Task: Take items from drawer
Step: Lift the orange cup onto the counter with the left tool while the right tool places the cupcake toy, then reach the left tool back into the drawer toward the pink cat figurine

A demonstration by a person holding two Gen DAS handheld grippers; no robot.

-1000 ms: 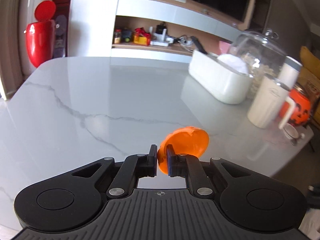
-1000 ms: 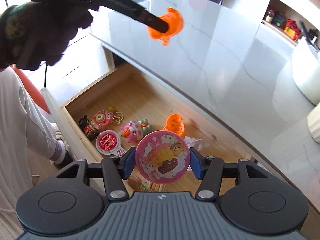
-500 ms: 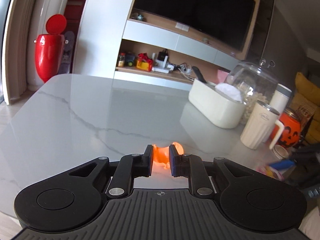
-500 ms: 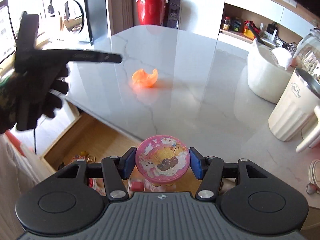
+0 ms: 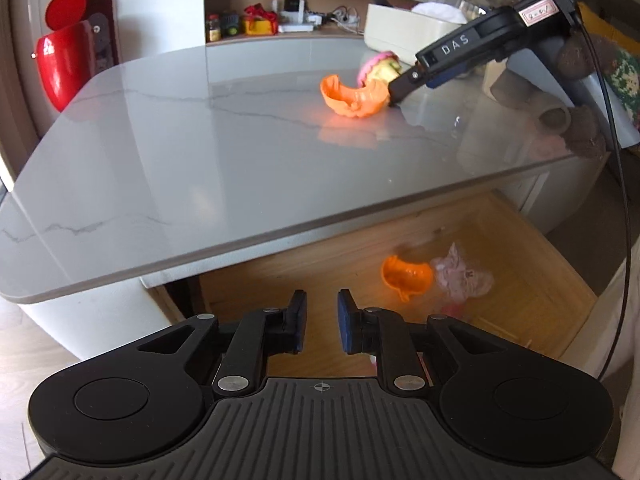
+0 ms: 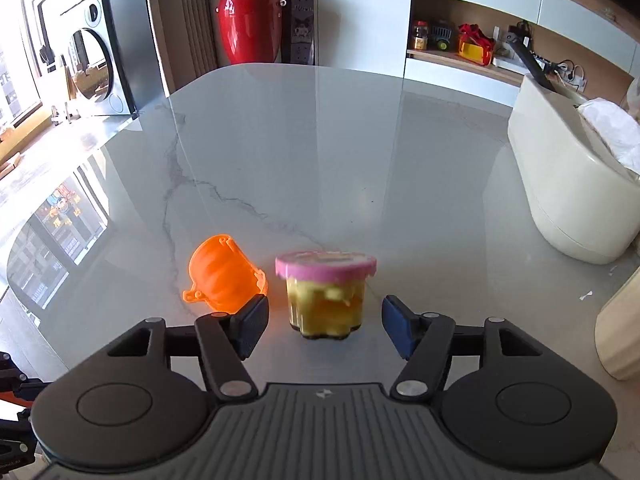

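Two orange pumpkin-shaped shells show in the left wrist view: one orange shell on the table lies on the marble table toward its far right corner, and one orange shell in the drawer lies on the wooden floor of the open drawer below the table's near edge. One crumpled pink wrapper sits just beside the drawer shell, on its right. The left gripper hangs above the drawer's near left part with its jaws slightly parted and nothing between them; a second ago they pinched the shell that now rests on the table. The right gripper reaches in from the upper right, its tip touching the table shell's right side, with one pink-lidded jar just behind that shell.

One jar shows in the right wrist view: the pink-lidded jar, filled with something yellow, stands upright on the table near its near edge, between the fingers of the right gripper. The jaws have just been opening and now stand spread, neither pad touching the jar; half a second ago they clamped it above the drawer's edge. One orange shell lies on its side just left of the jar, apart from it, touching or just behind the left fingertip. One white tub sits at the table's right edge.
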